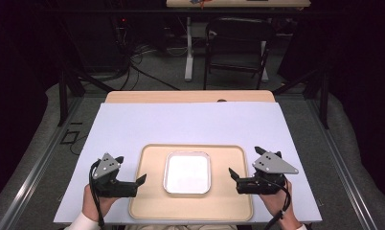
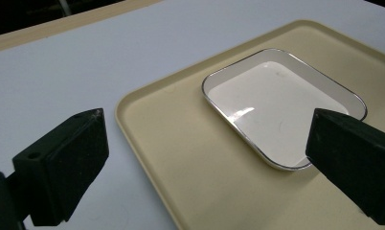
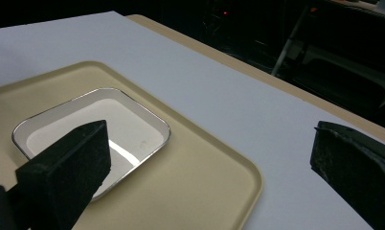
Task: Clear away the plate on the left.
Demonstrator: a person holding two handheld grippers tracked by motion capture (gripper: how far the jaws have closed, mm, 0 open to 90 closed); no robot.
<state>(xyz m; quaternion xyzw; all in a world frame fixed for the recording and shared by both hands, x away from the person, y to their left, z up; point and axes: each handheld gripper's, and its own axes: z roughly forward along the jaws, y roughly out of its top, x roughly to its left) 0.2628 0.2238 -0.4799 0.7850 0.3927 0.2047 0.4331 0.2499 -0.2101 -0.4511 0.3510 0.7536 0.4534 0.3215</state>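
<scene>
Currently the white dish [image 1: 187, 172] sits in the middle of the beige tray [image 1: 152, 201] on the surface [image 1: 133, 124]. Left hand-held gripper [image 1: 143, 178] and right hand-held gripper [image 1: 232, 173] flank the tray, both released and seemingly touching nothing.

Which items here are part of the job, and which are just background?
In play:
- white dish, empty, sitting in the middle of the tray
- beige tray
- left claw and right claw, both open, one at each side of the tray, holding nothing

Lying about:
- folding chair beyond the table
- cables on the floor
</scene>
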